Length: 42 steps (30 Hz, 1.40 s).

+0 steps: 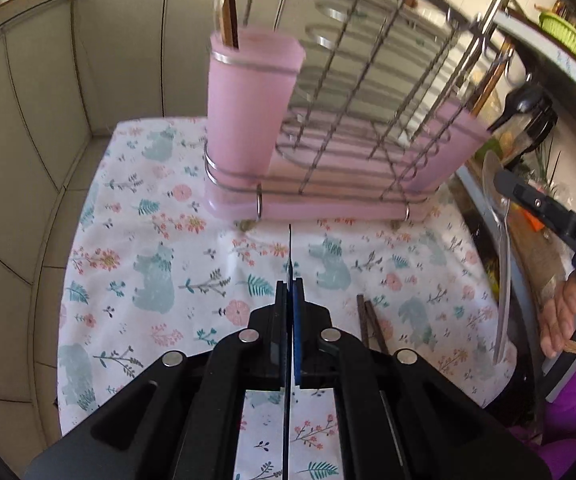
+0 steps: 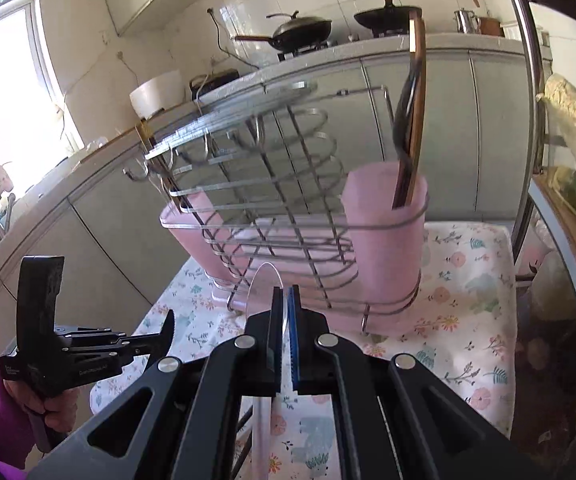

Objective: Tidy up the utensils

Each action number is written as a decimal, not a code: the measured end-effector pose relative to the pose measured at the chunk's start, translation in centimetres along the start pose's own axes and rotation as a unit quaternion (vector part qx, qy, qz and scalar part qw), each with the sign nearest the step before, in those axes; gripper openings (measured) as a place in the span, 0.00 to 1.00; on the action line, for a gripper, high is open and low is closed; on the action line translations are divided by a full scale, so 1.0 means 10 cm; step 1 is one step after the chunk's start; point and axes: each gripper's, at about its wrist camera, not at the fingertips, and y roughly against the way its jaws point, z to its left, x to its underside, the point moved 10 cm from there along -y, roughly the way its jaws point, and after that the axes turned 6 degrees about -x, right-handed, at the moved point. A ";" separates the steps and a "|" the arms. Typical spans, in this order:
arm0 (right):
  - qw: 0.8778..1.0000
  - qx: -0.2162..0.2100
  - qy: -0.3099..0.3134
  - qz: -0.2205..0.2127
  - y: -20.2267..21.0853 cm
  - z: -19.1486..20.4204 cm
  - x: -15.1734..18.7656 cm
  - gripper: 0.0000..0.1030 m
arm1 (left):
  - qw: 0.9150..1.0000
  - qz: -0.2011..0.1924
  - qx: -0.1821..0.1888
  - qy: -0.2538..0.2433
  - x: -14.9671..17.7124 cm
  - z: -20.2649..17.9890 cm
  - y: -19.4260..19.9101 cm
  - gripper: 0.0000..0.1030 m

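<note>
A wire dish rack (image 1: 351,128) with a pink drip tray stands on a floral cloth (image 1: 160,248). It carries a pink utensil cup at each end. The near-left cup (image 1: 248,108) holds dark chopsticks. My left gripper (image 1: 289,284) is shut on a thin dark blade-like utensil (image 1: 289,248), seen edge-on and pointing at the rack. My right gripper (image 2: 284,300) is shut on a metal spoon (image 2: 264,280); the left wrist view shows the spoon (image 1: 501,240) hanging bowl-up at the right. In the right wrist view a pink cup (image 2: 383,232) holds chopsticks and a dark utensil.
A pair of dark chopsticks (image 1: 371,326) lies on the cloth to the right of my left gripper. Tiled cabinet fronts (image 1: 48,120) stand behind and to the left. A counter with woks (image 2: 299,28) is beyond the rack. A cluttered shelf (image 2: 567,200) is at the right.
</note>
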 end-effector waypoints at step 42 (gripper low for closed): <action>0.901 0.149 0.163 -0.374 0.48 -0.01 -1.42 0.02 | 0.921 -0.379 -0.009 0.093 -2.01 0.13 1.06 0.02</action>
